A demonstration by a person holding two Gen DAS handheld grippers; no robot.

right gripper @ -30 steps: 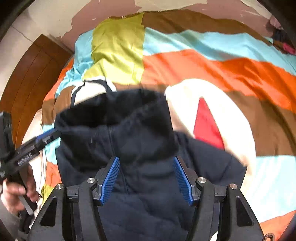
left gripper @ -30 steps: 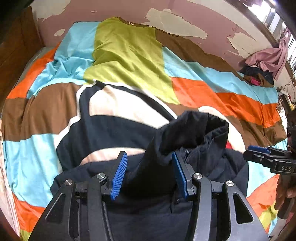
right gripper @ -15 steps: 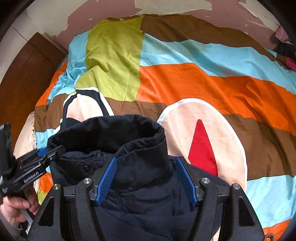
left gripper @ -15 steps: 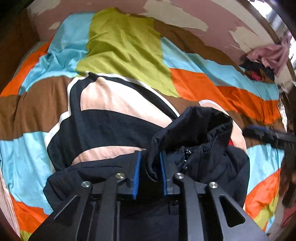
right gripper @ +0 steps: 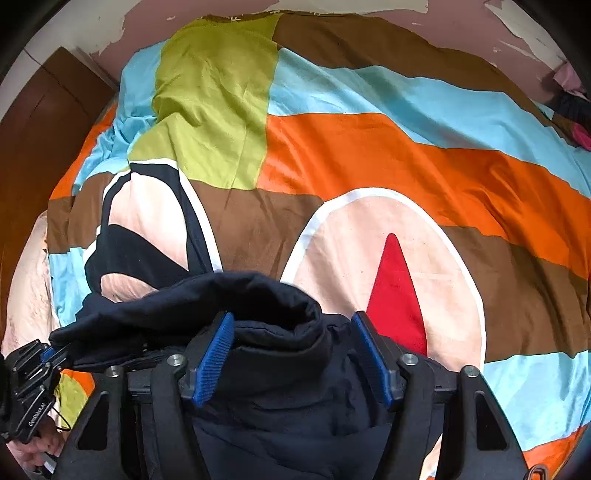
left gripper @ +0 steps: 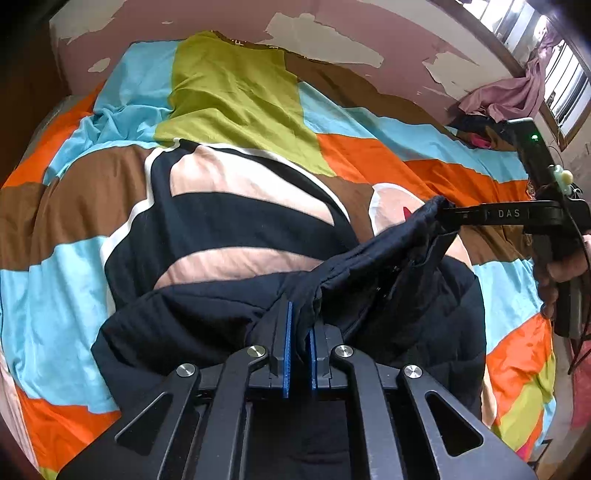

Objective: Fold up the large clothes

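A lived-in home bedroom is shown. Most of both views is filled by a bed spread with a colour-block cover in blue, orange, brown and olive, rumpled toward 11 o'clock. A pink wall with large patches of peeled paint is seen behind it at 12 o'clock. Dark wooden furniture is seen at 10 o'clock in the right wrist view. A barred window is seen at 2 o'clock in the left wrist view, with a pink garment hung below it above a heap of dark clothes.
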